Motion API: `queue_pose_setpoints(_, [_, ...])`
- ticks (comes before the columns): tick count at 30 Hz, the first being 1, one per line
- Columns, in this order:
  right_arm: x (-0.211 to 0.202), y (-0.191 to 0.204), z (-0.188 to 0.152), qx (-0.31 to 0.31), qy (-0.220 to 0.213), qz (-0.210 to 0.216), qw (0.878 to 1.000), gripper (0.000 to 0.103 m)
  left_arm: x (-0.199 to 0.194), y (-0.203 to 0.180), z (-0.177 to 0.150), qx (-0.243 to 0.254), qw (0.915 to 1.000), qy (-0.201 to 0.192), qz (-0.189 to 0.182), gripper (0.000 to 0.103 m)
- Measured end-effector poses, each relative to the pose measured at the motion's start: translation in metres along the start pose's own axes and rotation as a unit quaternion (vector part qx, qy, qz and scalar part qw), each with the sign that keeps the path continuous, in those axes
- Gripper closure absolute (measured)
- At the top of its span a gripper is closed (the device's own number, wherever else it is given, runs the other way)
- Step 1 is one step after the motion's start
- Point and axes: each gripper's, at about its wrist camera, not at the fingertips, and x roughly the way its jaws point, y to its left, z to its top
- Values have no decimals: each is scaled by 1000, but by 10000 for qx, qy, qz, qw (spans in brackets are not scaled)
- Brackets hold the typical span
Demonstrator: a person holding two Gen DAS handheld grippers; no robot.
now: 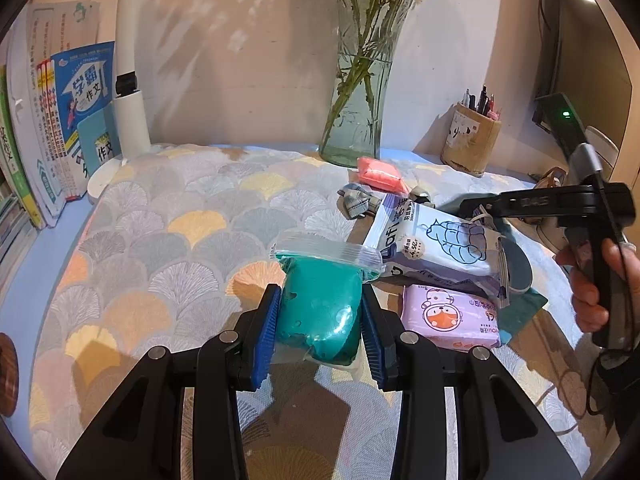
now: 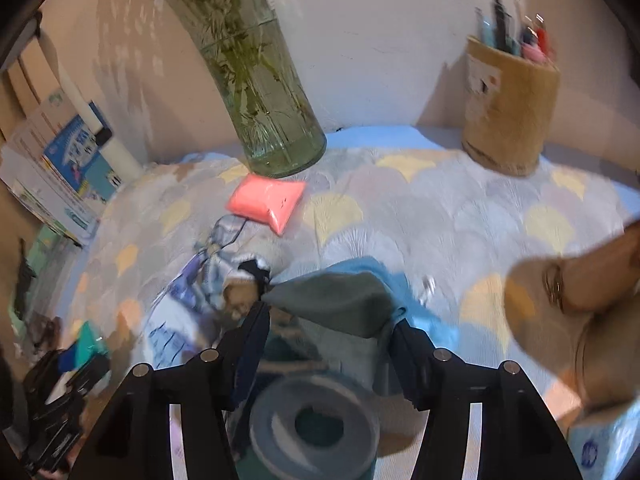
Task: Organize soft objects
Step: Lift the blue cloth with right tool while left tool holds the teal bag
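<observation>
Squeezing the teal bag (image 1: 320, 312) between its blue pads, the left claw (image 1: 318, 332) is closed on the bag's lower half, low over the fan-patterned cloth (image 1: 160, 240) on the bench, with the zip-seal top sticking out ahead of the fingers. Just right of it lie a purple wipes pack (image 1: 450, 320) and, partly on top of that, a white tissue pack (image 1: 436, 244); a pink bag (image 1: 380, 174) sits farther back near the glass vase (image 1: 362, 80). The right claw (image 2: 332, 320) stands part open with nothing pinched, its jaws straddling a grey-green cloth (image 2: 332, 304) over a blue towel (image 2: 420, 308); the view is blurred, so contact is unclear. To do this well, I judge the left should keep its grip gentle, since the filling dents easily and the seal could pop, and set the bag down beside the other packs. The right should close low on the cloth's fold, catching one layer only.
</observation>
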Motion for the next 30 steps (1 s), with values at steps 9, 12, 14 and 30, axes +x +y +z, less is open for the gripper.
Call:
queue_pose_setpoints(9, [-28, -6, 4, 251, -863, 220, 9957, 96, 0, 0, 0, 16, 10000, -14, -45, 68])
queue_pose_setpoints(12, [-68, 1, 3, 105, -1320, 287, 9908, 96, 0, 1, 0, 5, 10000, -18, -46, 68])
queue_pose_setpoints(14, [-97, 8, -2, -47, -1519, 332, 9878, 96, 0, 1, 0, 2, 10000, -19, -38, 68])
queue_pose_setpoints(30, [-147, 8, -131, -79, -716, 362, 9967, 96, -1, -2, -1, 26, 10000, -16, 23, 68])
